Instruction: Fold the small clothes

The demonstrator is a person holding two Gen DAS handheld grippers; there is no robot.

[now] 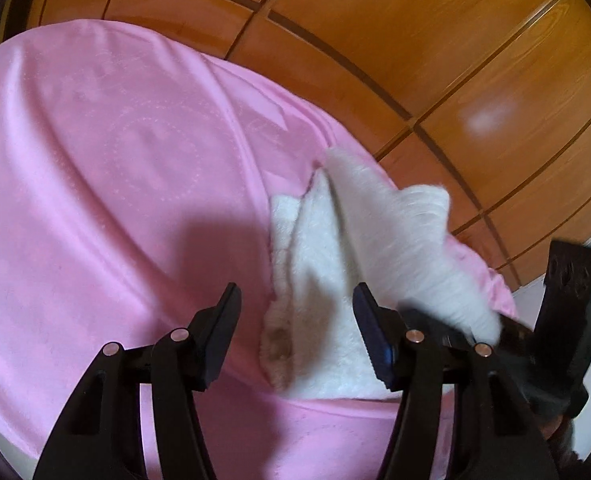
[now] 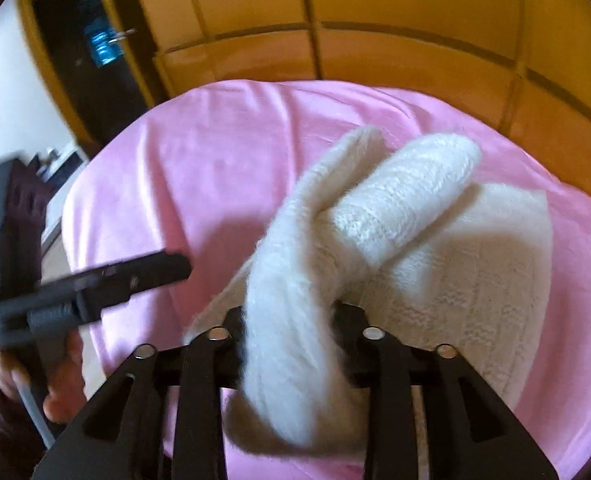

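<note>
A small white fluffy knit garment (image 1: pixel 335 248) lies on a pink blanket (image 1: pixel 115 160). My left gripper (image 1: pixel 295 312) is open and empty, hovering just over the garment's near left edge. My right gripper (image 2: pixel 289 312) is shut on a fold of the white garment (image 2: pixel 375 240) and lifts that part above the rest, which still rests on the blanket (image 2: pixel 175 160). The right gripper also shows at the right edge of the left wrist view (image 1: pixel 475 332), with cloth draped from it. The left gripper shows at the left of the right wrist view (image 2: pixel 151 270), blurred.
The pink blanket covers a bed. Orange-brown wooden cabinet panels (image 1: pixel 415 40) rise behind it. A dark doorway (image 2: pixel 95 52) and a white wall stand at the far left in the right wrist view. A hand (image 2: pixel 61 380) holds the left gripper's handle.
</note>
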